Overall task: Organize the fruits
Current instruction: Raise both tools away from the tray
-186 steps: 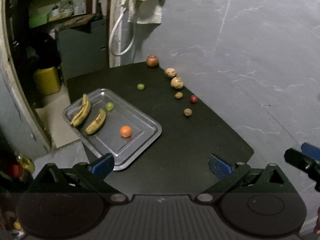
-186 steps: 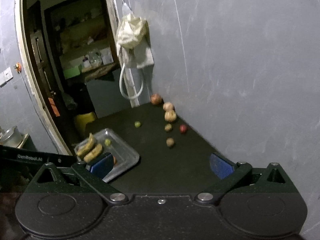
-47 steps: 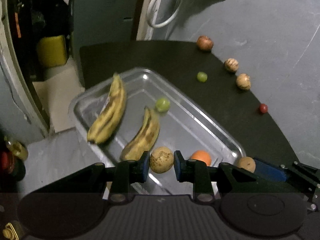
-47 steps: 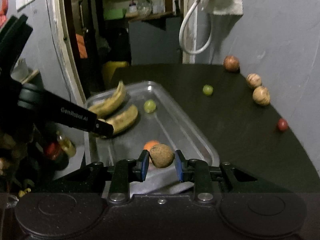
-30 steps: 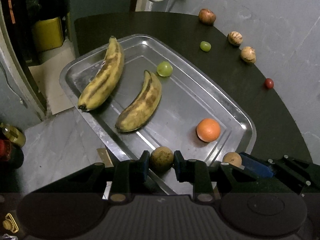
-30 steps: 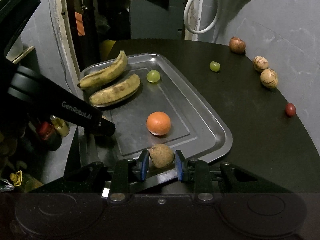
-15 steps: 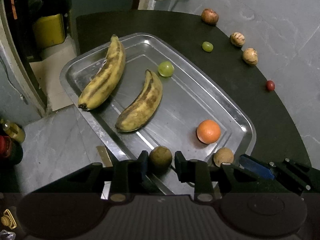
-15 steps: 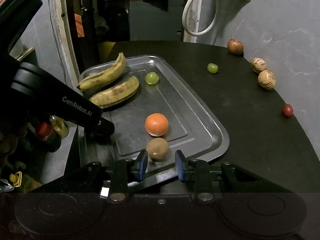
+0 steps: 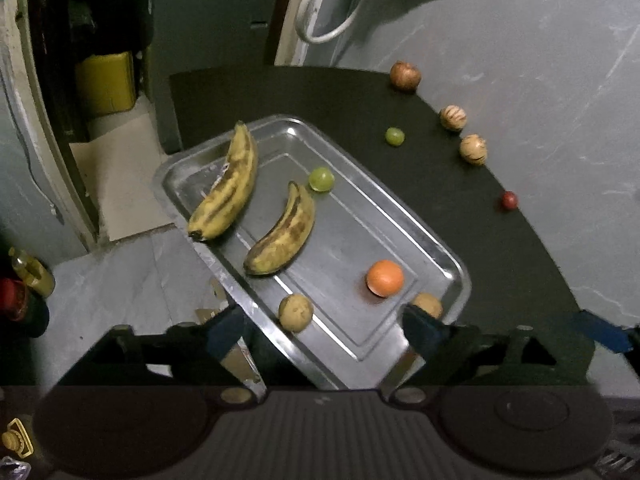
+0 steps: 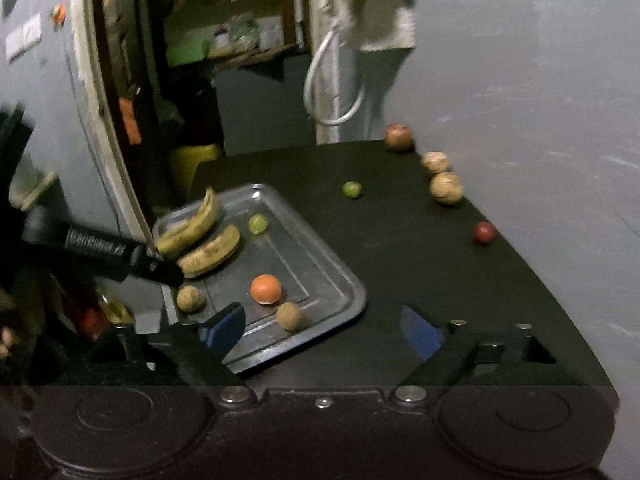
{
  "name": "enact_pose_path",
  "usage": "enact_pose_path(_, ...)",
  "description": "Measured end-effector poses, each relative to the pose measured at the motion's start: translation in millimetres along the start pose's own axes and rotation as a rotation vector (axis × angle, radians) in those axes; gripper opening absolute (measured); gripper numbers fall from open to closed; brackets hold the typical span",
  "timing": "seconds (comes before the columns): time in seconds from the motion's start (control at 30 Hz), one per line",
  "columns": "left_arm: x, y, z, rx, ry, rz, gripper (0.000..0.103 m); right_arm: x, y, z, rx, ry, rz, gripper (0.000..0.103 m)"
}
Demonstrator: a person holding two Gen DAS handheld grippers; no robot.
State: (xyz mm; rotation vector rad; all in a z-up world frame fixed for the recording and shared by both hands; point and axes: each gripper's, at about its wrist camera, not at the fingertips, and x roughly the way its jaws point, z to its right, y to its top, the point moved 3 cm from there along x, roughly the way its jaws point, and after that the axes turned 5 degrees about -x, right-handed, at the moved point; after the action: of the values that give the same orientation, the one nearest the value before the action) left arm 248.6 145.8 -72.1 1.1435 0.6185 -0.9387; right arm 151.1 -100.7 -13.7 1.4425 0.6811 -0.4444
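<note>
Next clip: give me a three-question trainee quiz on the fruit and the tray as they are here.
1. How many fruits lie in the metal tray?
2. True or false: the orange sits on the black table, outside the tray.
3. Which lies nearest the small red fruit: (a) a banana, (b) a striped round fruit, (c) the orange?

Key: 1. Six: two bananas, a green one, the orange, two brown ones. 2. False. 3. b.

Yellow container (image 9: 105, 83) by doorway – white hose loop (image 9: 320, 8) on grey wall (image 9: 540, 40), cloth (image 10: 368, 4) above.
</note>
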Motion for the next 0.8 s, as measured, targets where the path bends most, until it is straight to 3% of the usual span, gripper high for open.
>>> enact_pose_path(0.17, -35, -19, 12, 0.036, 0.006, 0.027, 0.100, -62, 10, 31, 0.043, -0.036, 0.020, 0.102)
enact_pose_path(0.37, -62, -41, 47, 0.104, -0.009, -0.028, 0.100, -136, 28, 66, 0.167, -0.054, -0.032, 0.102)
enact_pose_path(0.47, -85, -45, 73, 0.165, -0.051, -0.010, 0.100, -170, 48, 73, 0.118, -0.078, -0.023, 0.102)
enact_pose_path(0.6, -122, -35, 94, 0.204, -0.089, 0.053, 0.101, -218, 91, 82, 0.045, -0.091, 0.059, 0.102)
enact_pose_path(0.8, -182, -4, 107, 0.244, -0.053, 0.214, 0.102, -276, 169, 98, -0.001, -0.112, 0.241, 0.102)
